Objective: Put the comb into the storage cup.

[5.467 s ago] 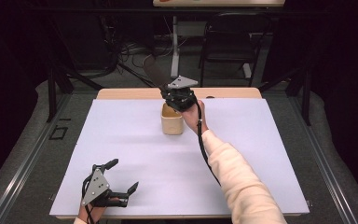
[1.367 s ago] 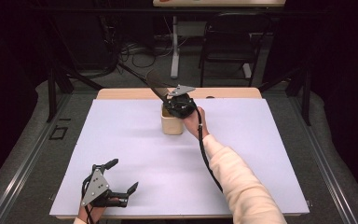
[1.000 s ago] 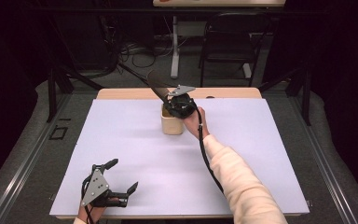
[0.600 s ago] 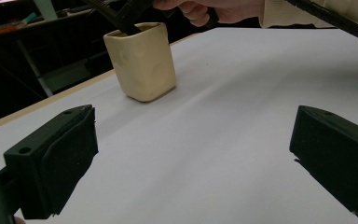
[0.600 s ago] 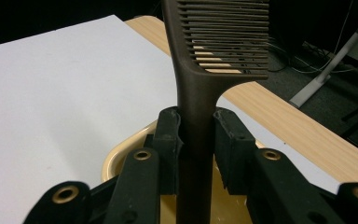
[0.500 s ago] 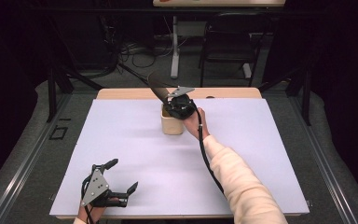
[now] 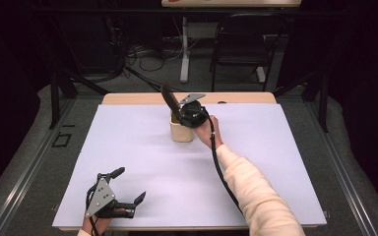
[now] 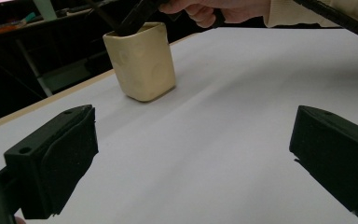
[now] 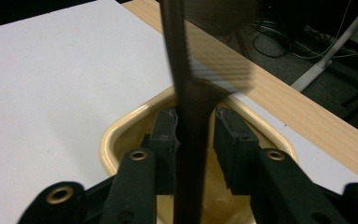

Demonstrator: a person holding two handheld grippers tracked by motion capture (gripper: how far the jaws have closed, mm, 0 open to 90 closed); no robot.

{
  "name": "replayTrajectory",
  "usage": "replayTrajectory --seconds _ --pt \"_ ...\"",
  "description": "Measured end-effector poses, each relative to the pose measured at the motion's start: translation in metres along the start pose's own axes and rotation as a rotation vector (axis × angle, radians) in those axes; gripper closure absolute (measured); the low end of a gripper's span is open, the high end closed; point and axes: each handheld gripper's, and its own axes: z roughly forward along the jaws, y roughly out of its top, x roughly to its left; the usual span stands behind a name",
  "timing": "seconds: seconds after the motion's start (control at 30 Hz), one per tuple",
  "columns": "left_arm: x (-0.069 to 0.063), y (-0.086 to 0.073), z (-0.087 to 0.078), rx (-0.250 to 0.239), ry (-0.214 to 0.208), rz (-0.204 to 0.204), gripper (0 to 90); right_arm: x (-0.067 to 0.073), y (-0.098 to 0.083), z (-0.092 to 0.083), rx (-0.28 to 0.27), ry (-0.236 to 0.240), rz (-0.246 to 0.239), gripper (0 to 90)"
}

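Observation:
A cream cup point(image 7: 181, 130) stands at the back middle of the white table sheet point(image 7: 128, 147). My right gripper point(image 7: 182, 119) points down into it. A dark spatula point(image 7: 168, 97) stands in the cup, leaning up and to the left. In the right gripper view its handle point(image 9: 191, 154) rises between the pads point(image 9: 233, 140), blurred, over the cup's rim point(image 9: 121, 135). The jaws have just been opening, and a thin gap shows at the right pad. My left gripper point(image 7: 131, 183) rests open at the front left, holding nothing. Its view faces the cup point(image 8: 142, 60) and the spatula point(image 8: 137, 16).
A wooden strip point(image 7: 128, 98) runs along the table's far edge behind the cup. A metal frame rail point(image 7: 34, 162) runs down the left side. Beyond the table stand a dark chair point(image 7: 241, 44) and cables on the floor.
The spatula's head sits lower and nearer the cup than a second ago. Both hands have stayed where they were.

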Motion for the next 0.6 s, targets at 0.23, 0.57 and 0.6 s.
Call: replayTrajectory --seconds 0.23,0.57,0.6 --pt "0.000 0.000 0.000 0.000 -0.004 -0.002 0.9 -0.002 -0.001 -0.018 0.006 0.011 0.013 48.4" --pt "0.000 0.000 0.001 0.005 -0.002 -0.002 1.0 -0.007 0.000 -0.038 0.038 0.071 0.036 20.4" --pt "0.000 0.000 0.002 0.004 -0.002 -0.003 0.9 -0.007 0.000 -0.039 0.038 0.078 0.032 19.0"
